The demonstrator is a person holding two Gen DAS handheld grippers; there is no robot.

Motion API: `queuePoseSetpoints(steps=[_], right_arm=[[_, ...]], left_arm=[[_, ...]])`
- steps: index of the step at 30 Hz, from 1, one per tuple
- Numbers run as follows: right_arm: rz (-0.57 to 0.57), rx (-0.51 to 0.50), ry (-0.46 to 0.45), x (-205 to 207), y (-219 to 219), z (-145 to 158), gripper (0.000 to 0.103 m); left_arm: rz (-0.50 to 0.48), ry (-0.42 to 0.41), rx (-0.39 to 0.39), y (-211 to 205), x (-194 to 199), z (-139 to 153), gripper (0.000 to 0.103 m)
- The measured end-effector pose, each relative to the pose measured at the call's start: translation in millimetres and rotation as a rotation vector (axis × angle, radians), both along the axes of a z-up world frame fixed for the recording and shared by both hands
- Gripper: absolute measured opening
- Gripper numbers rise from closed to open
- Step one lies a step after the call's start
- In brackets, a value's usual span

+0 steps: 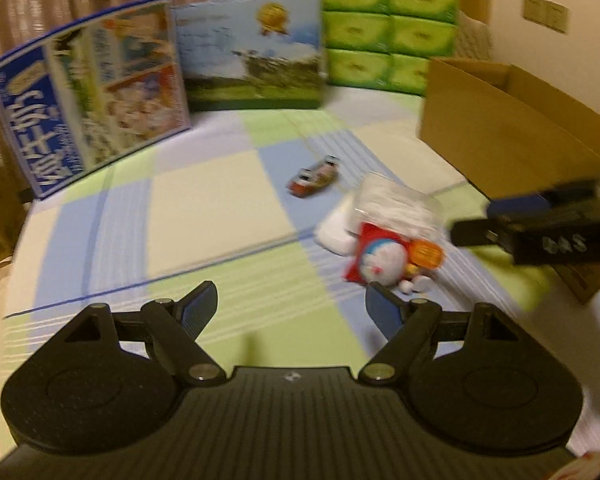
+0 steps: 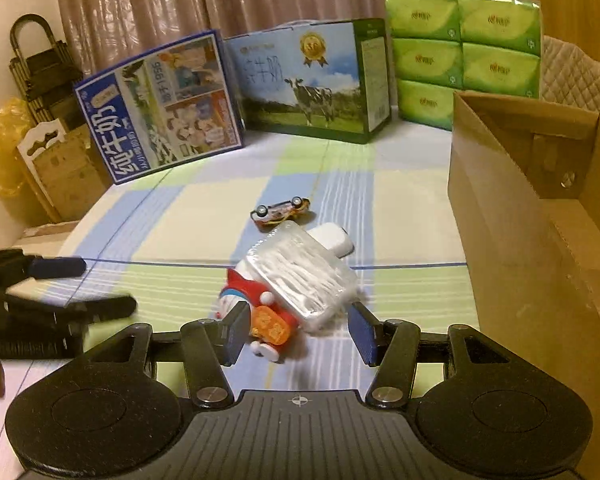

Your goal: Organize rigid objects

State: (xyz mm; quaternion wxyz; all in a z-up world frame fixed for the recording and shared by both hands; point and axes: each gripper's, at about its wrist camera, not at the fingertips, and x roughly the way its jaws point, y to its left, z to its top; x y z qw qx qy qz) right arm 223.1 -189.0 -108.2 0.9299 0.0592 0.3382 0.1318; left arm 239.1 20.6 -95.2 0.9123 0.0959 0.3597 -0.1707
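1. The open brown cardboard box (image 2: pixel 512 216), right of the right gripper (image 2: pixel 298 332), shows nothing inside.
2. The left gripper (image 1: pixel 292 308) is wide open, empty, tilted down.
3. The right gripper's jaws stand apart around the round blue-and-red cat toy (image 2: pixel 256 312); no squeeze shows. The clear plastic packet (image 2: pixel 304 276) lies on the toy.

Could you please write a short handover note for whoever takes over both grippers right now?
Left gripper: open, empty, above the checked cloth.
Right gripper: open, holding nothing, jaws either side of the cat figurine.
Things: figurine, clear plastic pack lying partly on it, white case behind the pack, toy car upside down beyond.
Cardboard box stands open to the right; nothing from the pile visible inside.
Done: nothing sorted yet.
Left: probably all four items.
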Motion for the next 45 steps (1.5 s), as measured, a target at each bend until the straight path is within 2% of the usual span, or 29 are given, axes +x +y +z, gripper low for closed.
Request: queuePoseSetpoints(steps=[10, 18, 24, 33, 37, 42, 45], right_arm=[[-0.028, -0.007, 0.005, 20, -14, 3, 0.051], [-0.042, 0.015, -0.01, 19, -19, 9, 0.051], [-0.055, 0.03, -0.016, 19, -25, 12, 0.051], [-0.072, 0.033, -0.015, 20, -32, 12, 0.051], [-0.065, 0.038, -0.011, 21, -31, 11, 0.051], [-0.062, 0.035, -0.01, 21, -30, 10, 0.051], [-0.053, 0.028, -0.009, 21, -29, 9, 0.051]], left_arm=[[-0.131, -0.005, 0.04, -40, 7, -30, 0.088], [-0.161, -0.022, 0.022, -64, 18, -38, 0.089], [-0.133, -0.023, 0.02, -75, 27, -41, 0.089], [-0.154, -0.039, 0.054, -87, 30, -48, 0.081], [-0.169, -0.027, 0.052, -85, 31, -50, 0.069], [-0.184, -0.008, 0.068, -80, 29, -47, 0.068], [-0.161, -0.011, 0.073, -66, 26, -40, 0.068]])
